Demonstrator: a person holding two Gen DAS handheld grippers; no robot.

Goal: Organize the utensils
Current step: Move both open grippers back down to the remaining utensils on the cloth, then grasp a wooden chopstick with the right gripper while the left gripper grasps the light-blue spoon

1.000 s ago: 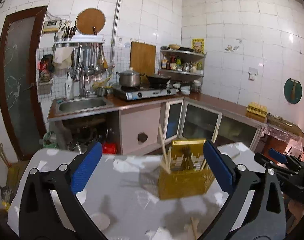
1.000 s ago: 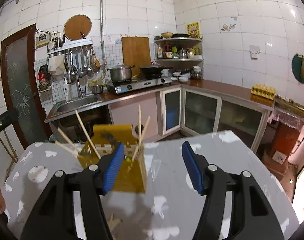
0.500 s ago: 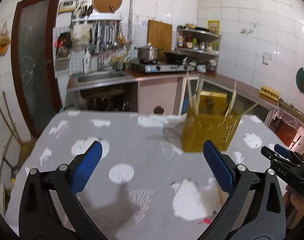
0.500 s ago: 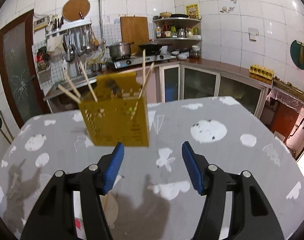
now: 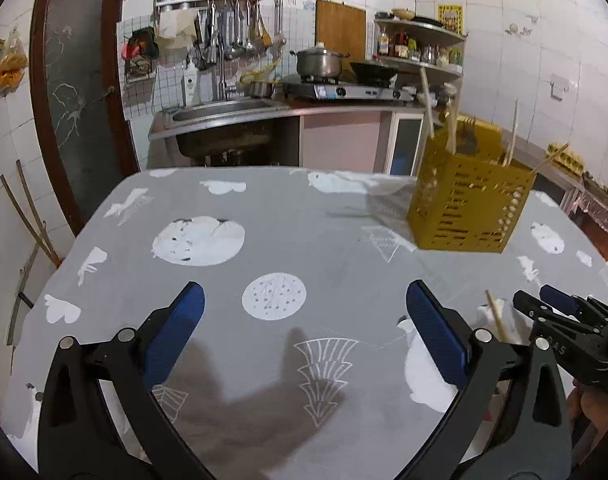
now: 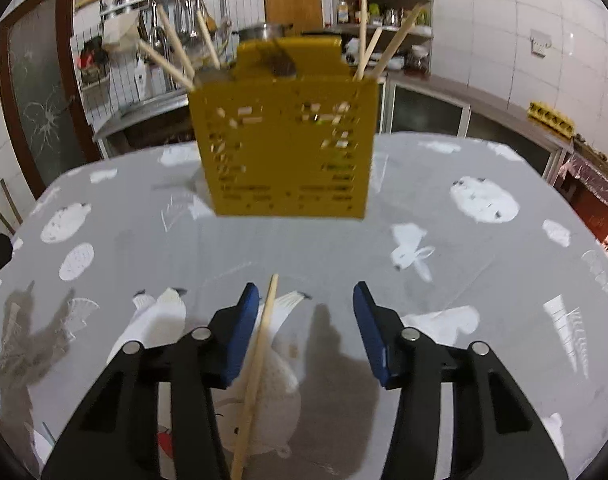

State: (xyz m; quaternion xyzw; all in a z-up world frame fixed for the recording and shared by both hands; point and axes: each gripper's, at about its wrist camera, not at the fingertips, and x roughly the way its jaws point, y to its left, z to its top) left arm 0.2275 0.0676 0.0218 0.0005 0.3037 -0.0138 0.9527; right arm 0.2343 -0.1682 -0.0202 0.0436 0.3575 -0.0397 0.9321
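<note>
closest to us, our right gripper hangs just over the table with its blue pads spread apart and nothing between them. one loose chopstick lies flat on the cloth beneath it, running along beside the left pad; we cannot tell whether it touches that pad. our left gripper is spread wider, also empty, over a bare stretch of cloth, with the right gripper visible at its right edge.

further out stands the yellow utensil holder, upright on the table, perforated, with several chopsticks already leaning out of its top on both sides. so we judge the job mostly done: those sticks are in, and the one on the cloth is what is left, at least as far as these views reach. it lies low and thin, so we expect it to need a careful pinch.

the table wears a grey cloth printed with white shapes, slightly creased, with our shadows on it.

beyond it, a white-tiled kitchen: a steel sink under a rack of hanging ladles, a gas stove with a lidded pot, a wooden cutting board against the wall, a corner shelf of bottles, and a dark-framed door on the left.
</note>
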